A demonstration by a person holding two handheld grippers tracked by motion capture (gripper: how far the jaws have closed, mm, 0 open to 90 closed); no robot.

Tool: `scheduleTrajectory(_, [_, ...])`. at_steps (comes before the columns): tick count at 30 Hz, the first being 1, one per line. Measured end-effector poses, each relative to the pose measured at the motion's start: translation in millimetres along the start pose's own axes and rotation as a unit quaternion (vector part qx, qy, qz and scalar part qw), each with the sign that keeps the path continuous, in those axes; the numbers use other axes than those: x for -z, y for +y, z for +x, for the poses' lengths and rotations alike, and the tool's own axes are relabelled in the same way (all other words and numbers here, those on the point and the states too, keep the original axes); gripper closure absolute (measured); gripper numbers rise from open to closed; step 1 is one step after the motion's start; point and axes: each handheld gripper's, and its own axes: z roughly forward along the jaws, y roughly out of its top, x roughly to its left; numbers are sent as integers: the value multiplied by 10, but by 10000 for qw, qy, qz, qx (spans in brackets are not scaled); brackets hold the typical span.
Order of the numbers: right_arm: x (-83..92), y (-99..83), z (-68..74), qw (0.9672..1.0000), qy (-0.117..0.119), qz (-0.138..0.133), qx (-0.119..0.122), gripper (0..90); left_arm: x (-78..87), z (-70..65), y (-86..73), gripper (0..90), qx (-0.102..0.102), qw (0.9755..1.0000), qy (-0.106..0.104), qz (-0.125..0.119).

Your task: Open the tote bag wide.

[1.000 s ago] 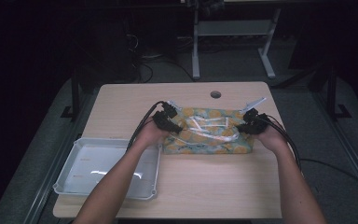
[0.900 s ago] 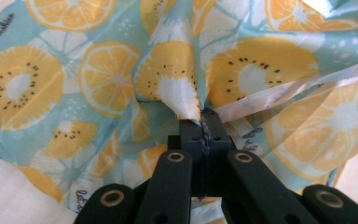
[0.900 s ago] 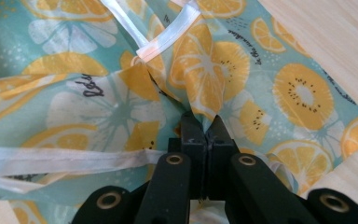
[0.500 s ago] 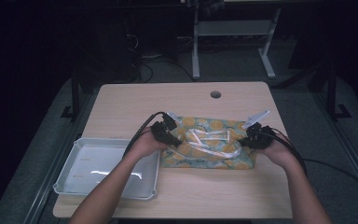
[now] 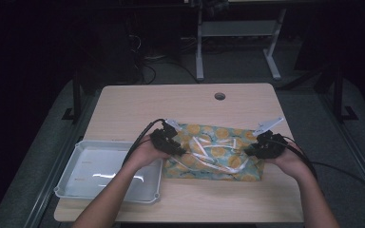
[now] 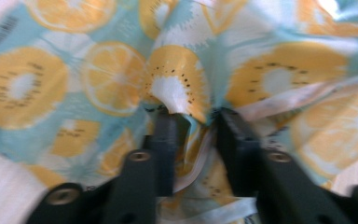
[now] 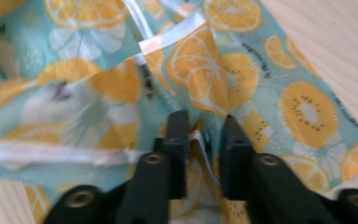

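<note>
- My high view sits above my side of the tabletop (image 5: 138,102) and faces forward and down, far enough back to take in its whole top and the dark floor beyond.
- My left gripper view rides along that gripper's black fingers (image 6: 163,140) and is pressed very close to the fruit-print cloth (image 6: 107,79).
- My right gripper view looks along its own fingers (image 7: 179,140), equally close, with bare tabletop at its upper right corner.
- All three share that cloth; the high view shows it whole, mid-tabletop.
</note>
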Motion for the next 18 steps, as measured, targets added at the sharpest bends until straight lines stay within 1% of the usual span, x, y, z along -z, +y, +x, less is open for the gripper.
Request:
scheduleTrajectory(3, [64, 10, -16, 9998, 7, -172, -124, 604, 68, 24, -11, 518, 51, 9999, -59, -130])
scheduleTrajectory(5, [114, 11, -26, 9994, 42, -253, -226, 566, 122, 30, -13, 466, 83, 9997, -32, -228])
scheduleTrajectory(8, [187, 13, -37, 9987, 12, -389, -314, 510, 232, 27, 5, 404, 71, 9993, 39, -367])
scheduleTrajectory(13, [326, 33, -34, 9976, -49, -615, -325, 481, 437, 5, 25, 357, 67, 9972, 41, -747])
scheduleTrajectory(16, [414, 63, -10, 9967, -49, -764, -270, 480, 502, -21, 8, 343, 77, 9965, 33, -831])
scheduleTrajectory(17, [443, 74, 12, 9966, -18, -780, -278, 485, 519, -34, 3, 339, 77, 9963, 52, -849])
scheduleTrajectory(18, [462, 87, 33, 9962, 26, -838, -230, 491, 538, -50, -3, 334, 69, 9963, 52, -852])
